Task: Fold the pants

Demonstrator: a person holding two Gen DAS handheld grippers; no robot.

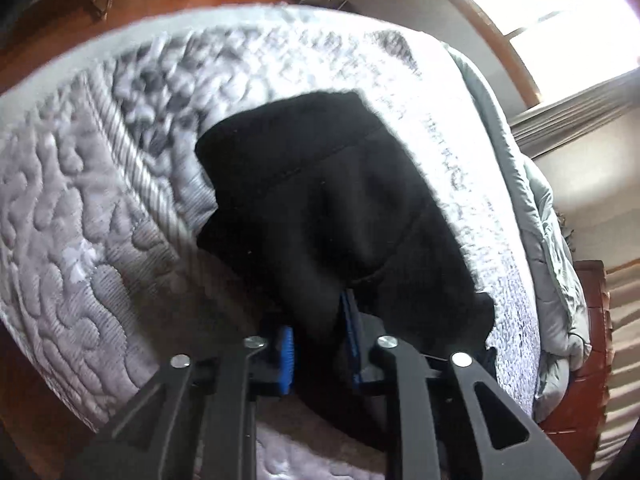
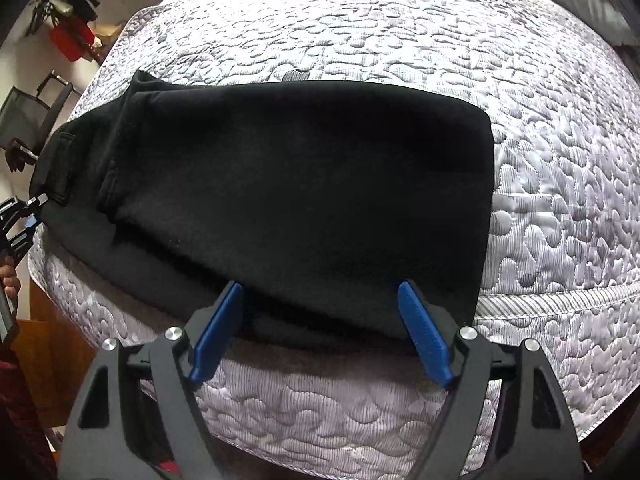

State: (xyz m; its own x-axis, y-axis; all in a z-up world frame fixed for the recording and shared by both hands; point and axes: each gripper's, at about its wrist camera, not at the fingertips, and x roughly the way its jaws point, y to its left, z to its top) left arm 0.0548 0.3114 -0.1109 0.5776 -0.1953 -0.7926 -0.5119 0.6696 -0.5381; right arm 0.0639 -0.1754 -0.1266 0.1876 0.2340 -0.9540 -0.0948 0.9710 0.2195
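Black pants point(image 2: 288, 168) lie folded lengthwise on a quilted grey-white mattress point(image 2: 400, 32), near its front edge. My left gripper point(image 1: 318, 320) is shut on the pants point(image 1: 320, 200), with a bunch of black cloth pinched between its blue pads point(image 1: 286, 356). It also shows at the far left of the right wrist view point(image 2: 30, 208), at the waistband end. My right gripper point(image 2: 320, 312) is open, its blue fingers point(image 2: 424, 340) spread at the near edge of the pants, with nothing gripped.
A grey duvet point(image 1: 556, 248) is bunched along the far side of the mattress point(image 1: 80, 200) under a bright window point(image 1: 560, 20). A wooden bed frame point(image 1: 592, 320) borders it. A chair point(image 2: 32, 116) and red items point(image 2: 72, 40) stand by the wall.
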